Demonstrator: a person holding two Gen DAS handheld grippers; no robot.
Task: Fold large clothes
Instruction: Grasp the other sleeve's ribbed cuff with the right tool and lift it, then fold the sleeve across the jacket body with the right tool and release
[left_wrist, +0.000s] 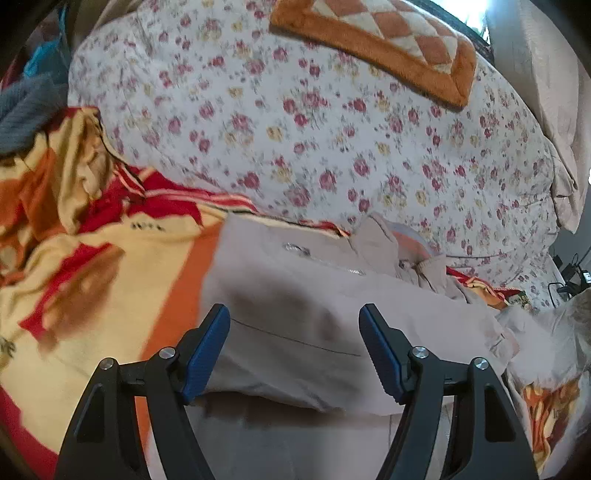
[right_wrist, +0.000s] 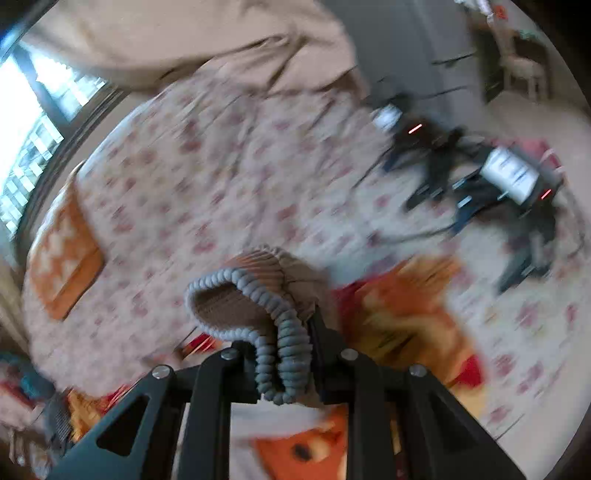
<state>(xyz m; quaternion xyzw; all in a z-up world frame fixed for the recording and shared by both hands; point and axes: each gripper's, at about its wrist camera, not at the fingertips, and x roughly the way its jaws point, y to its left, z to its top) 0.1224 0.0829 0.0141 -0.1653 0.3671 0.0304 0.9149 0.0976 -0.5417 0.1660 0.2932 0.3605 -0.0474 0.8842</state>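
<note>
Left gripper jaws spread wide, nothing between the blue pads, hovering over the beige jacket. Jacket lies folded on the orange-yellow-red blanket, filling the 6 o'clock half of the left wrist view; its collar bunches at 3 o'clock of the pads. Floral bedspread from 12 to 3 o'clock, orange checkered cushion at 1 o'clock.

Right gripper clenched on the jacket's ribbed cuff, grey-trimmed, sticking up past the fingers. View blurred: bedspread beyond, blanket at 4 o'clock, dark gear with cables at 2 o'clock, window at 10 o'clock.
</note>
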